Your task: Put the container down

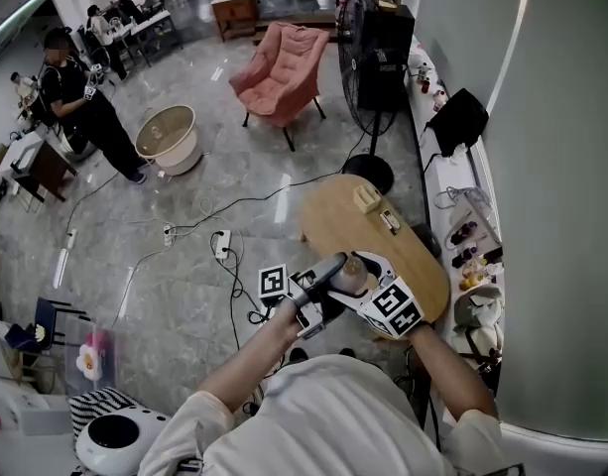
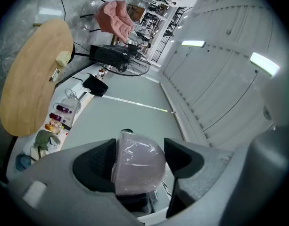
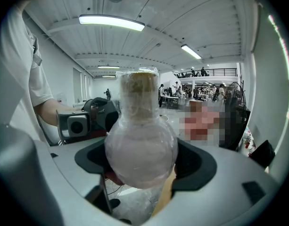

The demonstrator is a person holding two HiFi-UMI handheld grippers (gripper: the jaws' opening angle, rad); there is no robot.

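The head camera looks steeply down from over the person's shoulders, seeing the floor (image 1: 184, 196) and oval wooden table (image 1: 383, 236) from well above; the pink armchair (image 1: 281, 67) and standing fan (image 1: 361, 58) lie farther off. The camera on the left gripper (image 2: 140, 160) sits close behind its jaws, rolled sideways, facing wall (image 2: 130, 121) and ceiling (image 2: 219, 79), with the same table, armchair and fan small at upper left; the camera on the right gripper (image 3: 144, 161) sits equally close, upright, facing level across the room. All three views share the container (image 1: 351, 274); it is tiny from the head and large in both gripper views.
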